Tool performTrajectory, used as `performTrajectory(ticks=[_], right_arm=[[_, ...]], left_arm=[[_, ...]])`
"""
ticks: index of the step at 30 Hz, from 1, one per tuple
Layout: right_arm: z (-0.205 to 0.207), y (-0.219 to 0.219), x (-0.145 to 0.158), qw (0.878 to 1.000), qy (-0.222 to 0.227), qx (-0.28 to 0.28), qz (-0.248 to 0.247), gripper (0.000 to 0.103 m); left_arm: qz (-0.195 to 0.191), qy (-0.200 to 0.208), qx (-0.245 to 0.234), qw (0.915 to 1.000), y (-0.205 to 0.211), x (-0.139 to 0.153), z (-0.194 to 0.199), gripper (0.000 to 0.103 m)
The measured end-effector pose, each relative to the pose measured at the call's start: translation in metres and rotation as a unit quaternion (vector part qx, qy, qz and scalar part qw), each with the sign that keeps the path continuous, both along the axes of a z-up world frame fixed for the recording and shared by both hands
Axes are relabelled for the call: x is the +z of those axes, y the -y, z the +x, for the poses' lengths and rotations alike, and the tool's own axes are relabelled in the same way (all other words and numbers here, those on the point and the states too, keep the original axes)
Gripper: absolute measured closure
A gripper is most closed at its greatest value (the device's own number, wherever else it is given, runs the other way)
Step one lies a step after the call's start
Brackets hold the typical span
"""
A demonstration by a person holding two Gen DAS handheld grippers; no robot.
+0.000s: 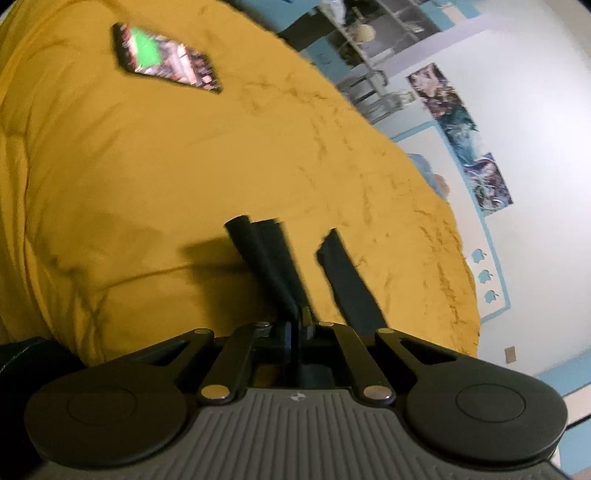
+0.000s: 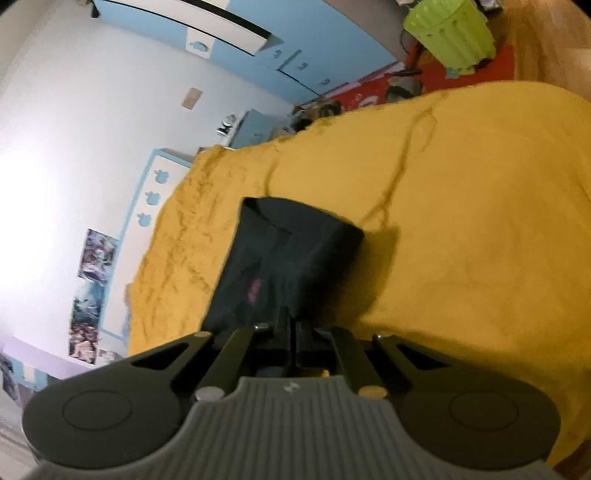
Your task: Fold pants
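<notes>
A wide bed with a rumpled yellow blanket (image 1: 155,177) fills both views. A phone (image 1: 166,61) with a lit screen lies on it, well away from the grippers. Beyond the bed edge are a white wall with posters (image 1: 461,136), pale blue trim and cupboards (image 2: 236,48), and – in the right wrist view – a green ribbed bin (image 2: 450,35) on a red rug (image 2: 465,70).

The black pants (image 2: 288,258) lie on the blanket in front of both grippers. The left gripper (image 1: 297,321) has its jaws drawn together on a strip of the black cloth, which runs forward from them in two dark bands. The right gripper (image 2: 290,325) is likewise clamped – its jaws meet on the near edge of the folded dark bundle, which bears a small pink mark.

Both grippers point forward and somewhat down at the bed, each view tilted.
</notes>
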State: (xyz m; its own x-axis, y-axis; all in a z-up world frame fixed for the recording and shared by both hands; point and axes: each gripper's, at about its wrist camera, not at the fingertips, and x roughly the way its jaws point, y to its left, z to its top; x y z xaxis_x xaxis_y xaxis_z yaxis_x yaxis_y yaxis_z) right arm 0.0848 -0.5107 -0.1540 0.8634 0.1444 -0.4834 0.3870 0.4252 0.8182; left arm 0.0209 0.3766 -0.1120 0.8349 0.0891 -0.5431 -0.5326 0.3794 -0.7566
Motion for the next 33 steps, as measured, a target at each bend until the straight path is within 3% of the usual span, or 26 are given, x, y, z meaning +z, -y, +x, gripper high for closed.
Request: performTrajectory(ticks=[4,9,12,21,33], right_arm=[[0.003,0.0,0.016,1.0,0.022,0.009,-0.003,0.103],[0.021,-0.003,0.018,0.999,-0.019,0.021,-0.018,0.103],[0.031,0.002,0.025,1.0,-0.006,0.018,0.003,0.103],[0.075,0.0,0.075,0.998,0.052,0.04,-0.004,0.103],[0.199,-0.012,0.08,0.996,-0.01,0.076,-0.05,0.103]], left_arm=[[0.002,0.007,-0.007,1.0,0.002,0.013,0.006,0.101],[-0.032,-0.051,0.002,0.9982,-0.008,0.013,0.024,0.101],[-0.046,-0.046,0.004,0.9979,-0.016,0.022,0.039,0.101],[-0.069,-0.035,0.016,0.9969,-0.028,0.037,0.1,0.101],[-0.052,-0.095,0.013,0.994,-0.031,0.01,0.209,0.101]])
